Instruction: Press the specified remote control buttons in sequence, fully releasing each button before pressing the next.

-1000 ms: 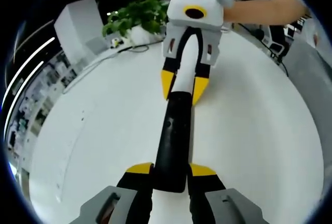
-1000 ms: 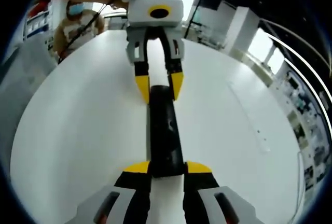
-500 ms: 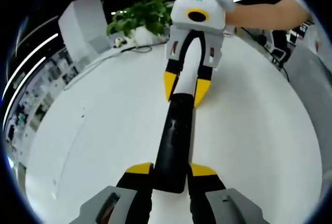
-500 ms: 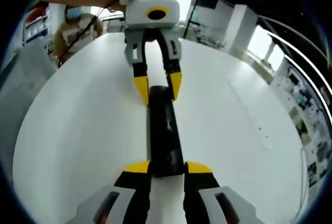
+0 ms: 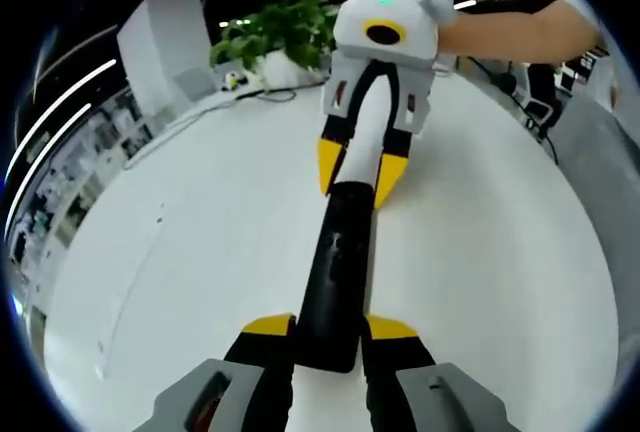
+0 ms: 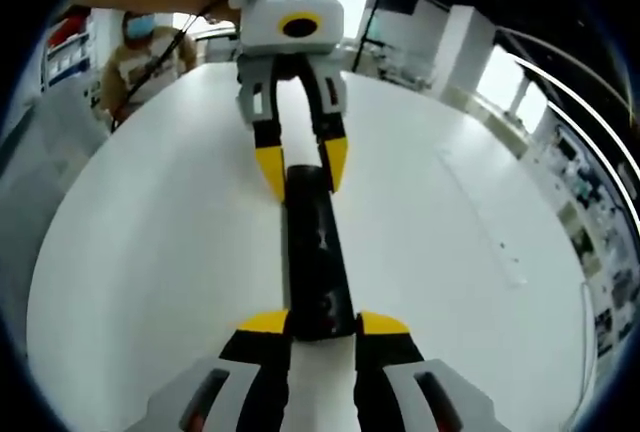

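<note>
Across the last second little has changed: both views have shifted slightly, while the long black plastic remote control (image 5: 336, 282) stays held at both ends. The left tongs (image 5: 330, 327) are clenched on its near end; the right tongs (image 5: 355, 164) clamp the far end. No button press looks under way, so the sequence appears paused. The remote lies over a white round surface (image 5: 200, 252). A green potted plant (image 5: 275, 32) and office shelving stand beyond.
</note>
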A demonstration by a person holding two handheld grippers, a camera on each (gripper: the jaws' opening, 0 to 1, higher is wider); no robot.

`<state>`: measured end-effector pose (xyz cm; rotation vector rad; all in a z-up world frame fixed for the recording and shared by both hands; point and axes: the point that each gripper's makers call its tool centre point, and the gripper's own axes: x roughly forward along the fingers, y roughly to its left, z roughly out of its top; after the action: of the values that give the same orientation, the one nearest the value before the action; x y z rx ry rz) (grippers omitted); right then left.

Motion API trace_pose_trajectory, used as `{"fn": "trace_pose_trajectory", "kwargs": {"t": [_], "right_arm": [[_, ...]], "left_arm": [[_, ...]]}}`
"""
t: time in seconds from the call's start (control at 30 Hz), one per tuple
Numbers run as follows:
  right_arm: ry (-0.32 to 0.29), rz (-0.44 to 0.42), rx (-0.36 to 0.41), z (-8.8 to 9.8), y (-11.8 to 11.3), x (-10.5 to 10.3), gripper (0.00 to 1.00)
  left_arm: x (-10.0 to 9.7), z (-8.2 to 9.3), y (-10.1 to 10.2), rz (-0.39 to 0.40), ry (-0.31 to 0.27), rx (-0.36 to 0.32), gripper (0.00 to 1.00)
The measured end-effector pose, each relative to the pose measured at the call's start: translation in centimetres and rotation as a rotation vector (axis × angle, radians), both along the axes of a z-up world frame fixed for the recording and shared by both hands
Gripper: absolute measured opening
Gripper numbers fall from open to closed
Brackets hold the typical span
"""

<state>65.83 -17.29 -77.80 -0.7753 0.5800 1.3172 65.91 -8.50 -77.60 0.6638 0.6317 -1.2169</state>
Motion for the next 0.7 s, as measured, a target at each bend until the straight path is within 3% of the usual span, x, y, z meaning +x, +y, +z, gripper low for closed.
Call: {"fn": "trace_pose_trajectory", "kwargs": {"t": [0.7], "right_arm": [[0.047, -0.008, 0.010, -0.15, -0.04, 0.05, 0.21]], "left_arm": [[0.25, -0.19, 0.19, 0.021, 0.036, -0.048, 0.26]]}}
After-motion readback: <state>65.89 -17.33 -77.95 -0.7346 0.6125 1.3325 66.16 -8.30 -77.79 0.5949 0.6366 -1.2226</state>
